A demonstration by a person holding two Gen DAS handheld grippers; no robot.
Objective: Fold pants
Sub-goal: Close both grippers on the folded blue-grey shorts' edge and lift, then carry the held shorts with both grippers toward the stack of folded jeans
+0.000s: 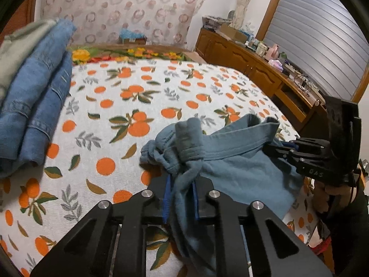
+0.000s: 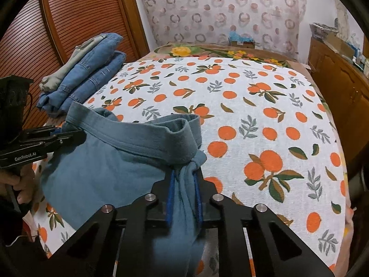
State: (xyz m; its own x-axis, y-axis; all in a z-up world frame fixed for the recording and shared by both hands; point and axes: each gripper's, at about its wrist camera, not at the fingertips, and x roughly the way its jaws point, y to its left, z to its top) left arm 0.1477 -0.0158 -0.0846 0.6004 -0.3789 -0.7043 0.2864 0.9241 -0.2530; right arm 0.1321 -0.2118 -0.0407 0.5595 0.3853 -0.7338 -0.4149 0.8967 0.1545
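Blue-grey pants [image 1: 242,168] hang by the waistband above the bed, also in the right wrist view [image 2: 110,168]. My left gripper [image 1: 181,180] is shut on one end of the waistband, cloth bunched between its blue pads. My right gripper [image 2: 184,177] is shut on the other end. Each gripper shows in the other's view: the right one [image 1: 283,149] at the right, the left one [image 2: 69,135] at the left. The waistband stretches between them and the legs hang below, out of sight.
The bed [image 2: 265,120] has an orange-print cover. A stack of folded jeans [image 2: 90,69] and other clothes lies at its far left, also seen in the left wrist view [image 1: 34,106]. A wooden cabinet [image 1: 253,69] with clutter runs along the right. A wooden louvred door [image 2: 69,18] stands left.
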